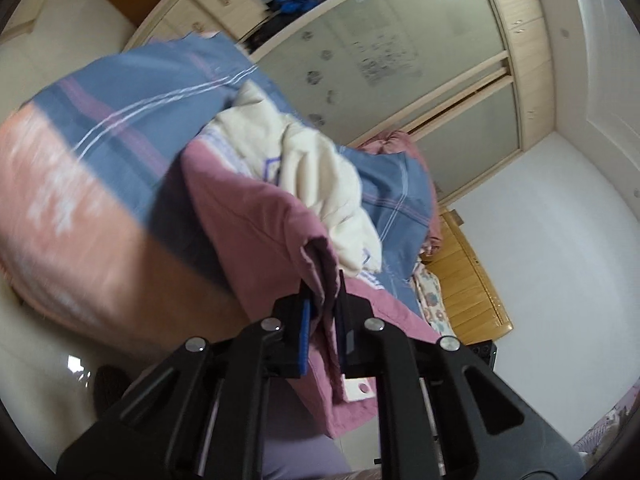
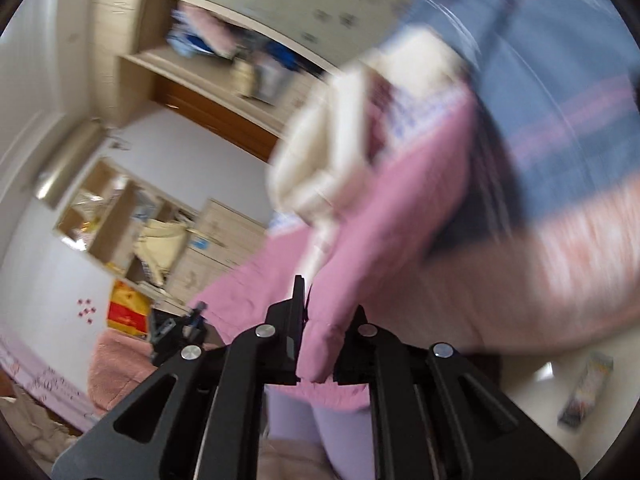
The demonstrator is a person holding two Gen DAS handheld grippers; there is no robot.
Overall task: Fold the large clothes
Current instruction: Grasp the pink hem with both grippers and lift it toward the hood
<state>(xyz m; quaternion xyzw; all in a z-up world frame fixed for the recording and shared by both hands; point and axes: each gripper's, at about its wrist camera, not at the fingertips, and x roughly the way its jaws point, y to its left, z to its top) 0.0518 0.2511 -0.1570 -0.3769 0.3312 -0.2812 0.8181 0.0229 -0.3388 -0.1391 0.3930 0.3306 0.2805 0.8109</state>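
A large pink garment (image 1: 248,216) with a cream fleece lining (image 1: 316,160) hangs in the air in front of a bed. My left gripper (image 1: 322,296) is shut on a folded pink edge of it. In the right wrist view the same pink garment (image 2: 376,216) with its cream lining (image 2: 320,152) is blurred by motion. My right gripper (image 2: 320,320) is shut on a padded pink edge of it. The lower part of the garment hangs behind both grippers, out of sight.
A bed with a blue, pink-striped and salmon cover (image 1: 132,96) lies behind the garment. A wardrobe with frosted doors (image 1: 384,60) and a wooden headboard (image 1: 468,280) are at the right. Shelves (image 2: 120,216) and a small box on the floor (image 2: 584,388) show in the right wrist view.
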